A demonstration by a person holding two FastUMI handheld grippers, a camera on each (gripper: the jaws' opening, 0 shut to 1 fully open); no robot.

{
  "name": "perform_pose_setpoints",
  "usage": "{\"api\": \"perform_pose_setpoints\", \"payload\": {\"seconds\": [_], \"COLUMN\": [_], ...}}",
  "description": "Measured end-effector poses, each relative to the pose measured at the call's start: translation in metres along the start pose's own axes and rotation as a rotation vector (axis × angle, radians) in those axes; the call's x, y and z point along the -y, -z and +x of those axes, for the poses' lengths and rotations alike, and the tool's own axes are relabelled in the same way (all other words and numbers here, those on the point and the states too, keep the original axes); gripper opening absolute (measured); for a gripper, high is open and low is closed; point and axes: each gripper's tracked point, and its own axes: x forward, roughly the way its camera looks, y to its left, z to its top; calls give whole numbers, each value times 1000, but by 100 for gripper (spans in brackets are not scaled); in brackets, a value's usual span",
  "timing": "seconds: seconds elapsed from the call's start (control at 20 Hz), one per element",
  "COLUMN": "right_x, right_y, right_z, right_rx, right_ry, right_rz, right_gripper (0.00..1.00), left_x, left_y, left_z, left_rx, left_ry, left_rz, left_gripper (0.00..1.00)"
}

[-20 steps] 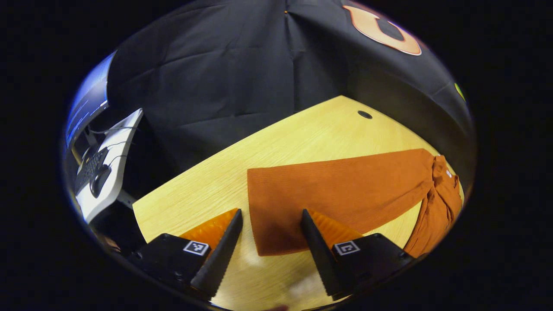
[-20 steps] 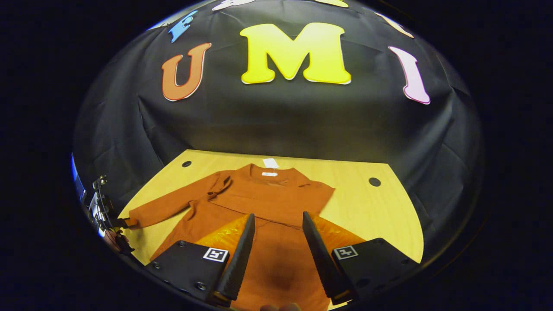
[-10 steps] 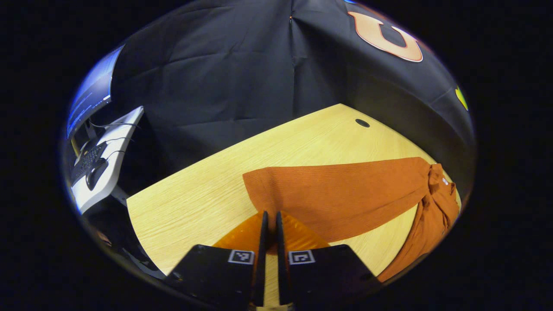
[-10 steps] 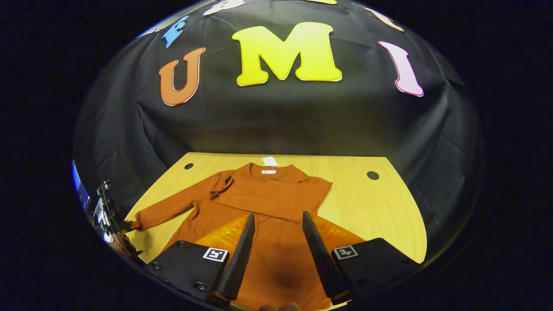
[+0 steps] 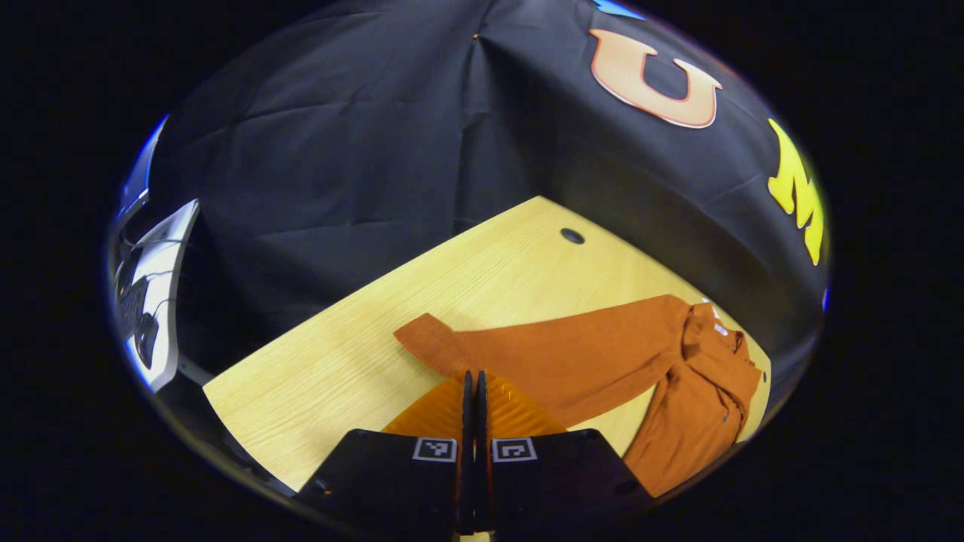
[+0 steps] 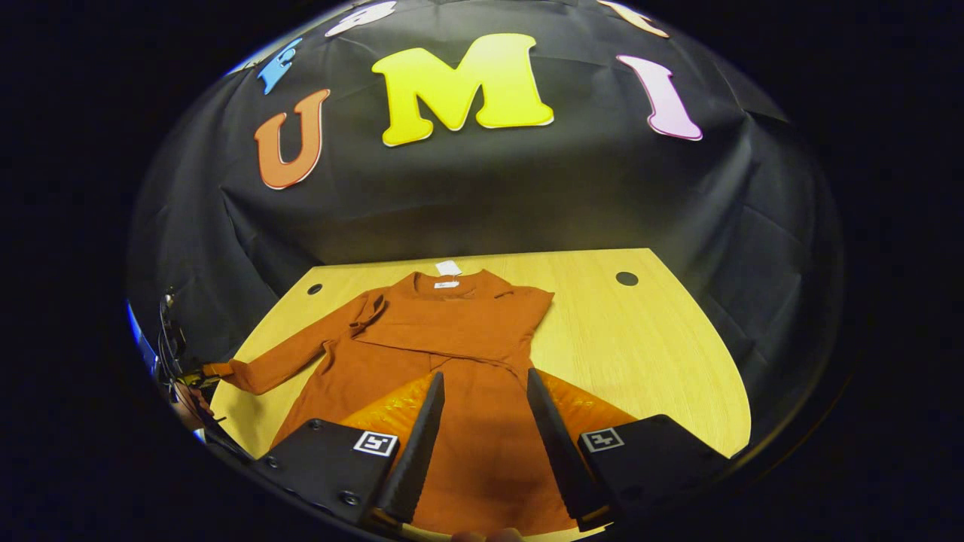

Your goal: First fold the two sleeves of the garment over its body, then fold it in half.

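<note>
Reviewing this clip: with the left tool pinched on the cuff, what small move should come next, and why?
Probably carry the left tool up and across toward the garment's body. It is shut on the outstretched sleeve at the cuff, and the other sleeve already lies folded over the chest. The right tool hovers open.

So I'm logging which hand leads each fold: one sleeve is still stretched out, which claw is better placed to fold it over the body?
Left. The left claw is shut on the outstretched sleeve at its cuff end. The right claw hangs open over the garment's body, whose other sleeve already lies folded across.
</note>
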Motion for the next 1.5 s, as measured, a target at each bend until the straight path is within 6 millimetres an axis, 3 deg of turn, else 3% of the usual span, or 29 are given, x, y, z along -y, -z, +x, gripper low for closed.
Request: {"api": "perform_pose_setpoints", "payload": {"seconds": [0.5,0.7,0.85,1.0,1.2,1.35,1.5], "right_x": [41,66,90,115,151,175,195], "right_y": [-1,-4,-1,5,14,22,29], "right_z": [-23,-38,-54,-68,-88,-103,-125], "right_rx": [60,88,109,120,128,128,124], "right_ry": [25,60,110,163,242,294,351], "right_rz": [35,40,49,84,145,168,180], "right_gripper": [73,74,74,74,74,73,74], "left_x": [132,203,268,345,434,483,513], "left_y": [-107,-148,-163,-144,-74,-19,36], "left_z": [-9,-9,-12,-19,-22,-14,0], "left_rx": [139,190,242,250,181,115,45], "left_ry": [171,255,319,422,513,554,531], "left_rz": [259,350,470,593,739,809,870], "left_gripper": [4,3,3,3,3,3,4]}}
